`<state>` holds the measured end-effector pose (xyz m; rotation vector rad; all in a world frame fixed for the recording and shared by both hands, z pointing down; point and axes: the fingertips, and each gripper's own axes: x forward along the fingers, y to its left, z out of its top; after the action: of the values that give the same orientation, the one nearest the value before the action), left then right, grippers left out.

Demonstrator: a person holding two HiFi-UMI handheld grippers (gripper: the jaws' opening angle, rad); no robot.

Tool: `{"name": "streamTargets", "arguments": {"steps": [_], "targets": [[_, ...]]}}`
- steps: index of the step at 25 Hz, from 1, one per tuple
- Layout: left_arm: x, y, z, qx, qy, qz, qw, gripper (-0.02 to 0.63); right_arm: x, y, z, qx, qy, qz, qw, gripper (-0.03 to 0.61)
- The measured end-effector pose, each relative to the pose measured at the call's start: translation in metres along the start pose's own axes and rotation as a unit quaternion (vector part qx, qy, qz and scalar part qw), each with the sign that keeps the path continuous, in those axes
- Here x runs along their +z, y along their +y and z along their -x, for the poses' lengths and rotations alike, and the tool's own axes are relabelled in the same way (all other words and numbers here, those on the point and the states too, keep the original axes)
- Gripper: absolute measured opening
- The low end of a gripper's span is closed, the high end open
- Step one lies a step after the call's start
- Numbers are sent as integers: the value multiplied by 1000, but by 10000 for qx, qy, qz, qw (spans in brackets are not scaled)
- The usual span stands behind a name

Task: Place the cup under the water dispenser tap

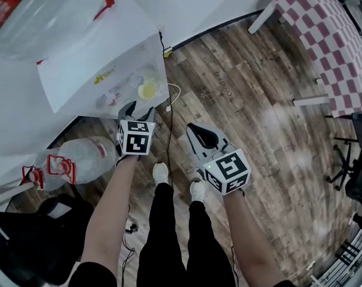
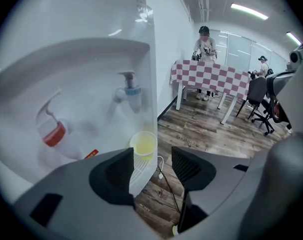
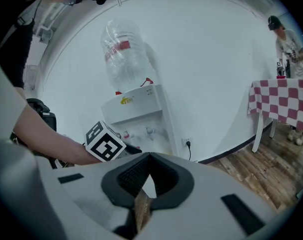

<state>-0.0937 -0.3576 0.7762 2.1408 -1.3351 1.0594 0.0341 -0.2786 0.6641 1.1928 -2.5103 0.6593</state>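
The white plastic water dispenser [image 1: 85,52] is standing at the left, and the small translucent yellowish cup [image 2: 143,145] is sitting on its drip grille, roughly below the blue-handled tap [image 2: 130,91], near the outer edge. The left gripper [image 2: 152,166] is hanging just in front, jaws apart, holding nothing. I am judging the cup as placed; backing away straight, without brushing it, seems wise. The right gripper [image 3: 149,176] is showing its jaws clenched together, empty
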Motion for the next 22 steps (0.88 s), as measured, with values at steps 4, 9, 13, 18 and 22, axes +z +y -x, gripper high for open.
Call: {"name": "streamTargets", "arguments": {"steps": [4,9,13,18,22], "targets": [[2,-9,27,20,-81,91,9999,163,9,9,18,6,-1,52,10000,20],[4,-18,64,135,-128,225,9996,66,22,20,47,-8,46,100,9999,20],[13,-25,99,186,-200,364,9990,18,36,29,71,-27,17,73,10000,20],[19,-38,151,206,-259,512,9981,15,57,46,107,25,-144,-30,9999,20],[10,-56,198,237,-248,669,9972,15,68,61,143,111,-294,-113,9994,20]]}}
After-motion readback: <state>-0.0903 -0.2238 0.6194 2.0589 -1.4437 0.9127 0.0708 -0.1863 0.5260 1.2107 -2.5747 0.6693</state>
